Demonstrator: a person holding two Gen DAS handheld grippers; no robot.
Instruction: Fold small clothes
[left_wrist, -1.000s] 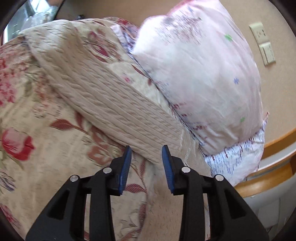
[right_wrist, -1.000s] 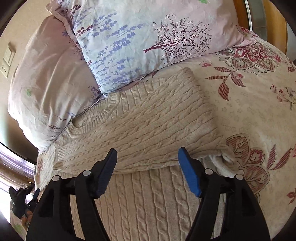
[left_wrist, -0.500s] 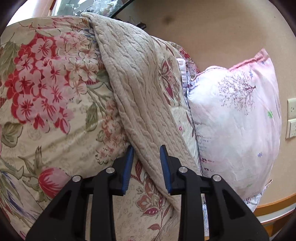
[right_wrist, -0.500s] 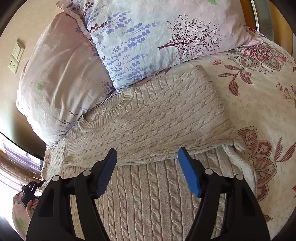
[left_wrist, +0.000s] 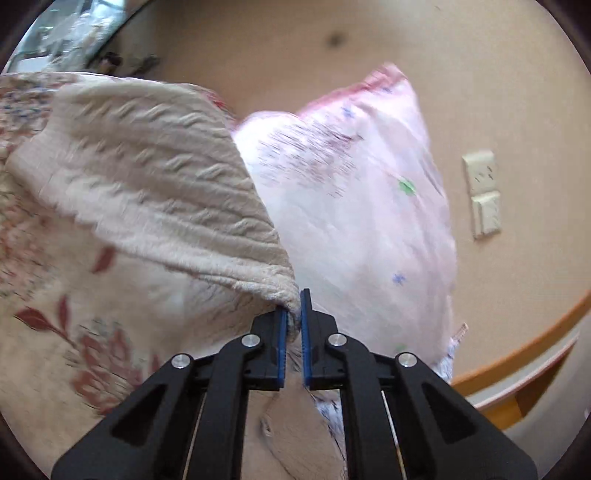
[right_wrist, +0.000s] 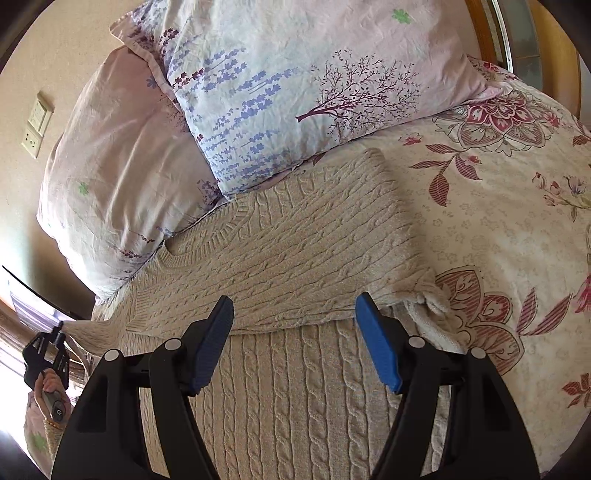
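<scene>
A cream cable-knit sweater (right_wrist: 295, 258) lies on the floral bedspread (right_wrist: 498, 206), one sleeve folded across its chest, collar toward the pillows. My left gripper (left_wrist: 292, 317) is shut on the end of the sweater's other sleeve (left_wrist: 155, 192) and holds it lifted off the bed. It also shows at the far left in the right wrist view (right_wrist: 46, 354), with the sleeve stretched toward it. My right gripper (right_wrist: 295, 343) is open and empty, hovering over the sweater's body just below the folded sleeve.
Two pink and lilac patterned pillows (right_wrist: 295, 92) lean against the beige wall behind the sweater; one shows in the left wrist view (left_wrist: 362, 206). Wall sockets (left_wrist: 484, 192) are on the wall. A wooden bed frame edge (left_wrist: 517, 354) runs at lower right.
My left gripper has closed on the sleeve end and lifted it, swinging its view toward the pillow and wall. My right gripper has stayed open and drawn back slightly over the sweater.
</scene>
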